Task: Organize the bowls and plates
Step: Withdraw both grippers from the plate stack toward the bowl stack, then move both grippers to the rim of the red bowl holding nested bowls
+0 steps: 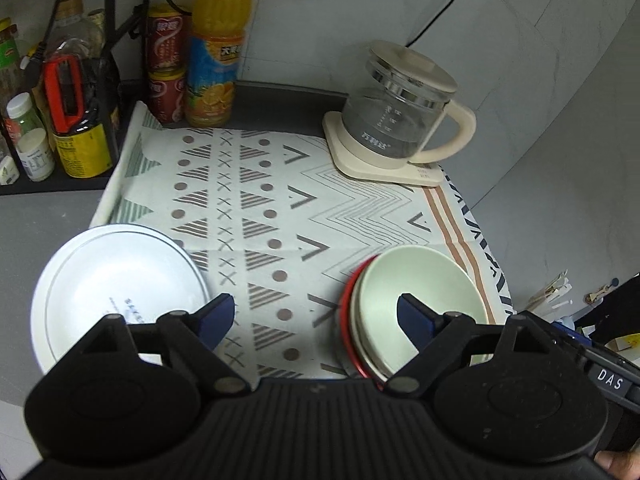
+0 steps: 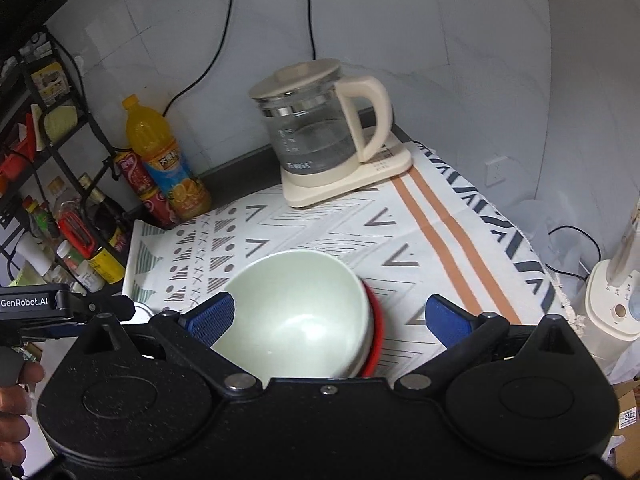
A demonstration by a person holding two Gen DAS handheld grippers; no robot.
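Observation:
A stack of white plates (image 1: 116,284) rests at the left edge of the patterned cloth (image 1: 280,200). To the right stands a pale green bowl (image 1: 420,300) nested in a red bowl (image 1: 346,320). My left gripper (image 1: 316,316) hangs open over bare cloth between the plates and the bowls, with nothing in it. In the right wrist view the green bowl (image 2: 296,312) sits inside the red bowl (image 2: 378,332). My right gripper (image 2: 330,318) is open above them. Its left finger (image 2: 212,316) overlaps the green rim and the right one stands apart.
A glass kettle (image 1: 396,120) on a cream base stands at the back right of the cloth. An orange juice bottle (image 1: 216,48) and red cans (image 1: 166,68) line the back wall. A black rack with sauce bottles (image 1: 72,112) fills the left. A white appliance (image 2: 616,300) stands off the right edge.

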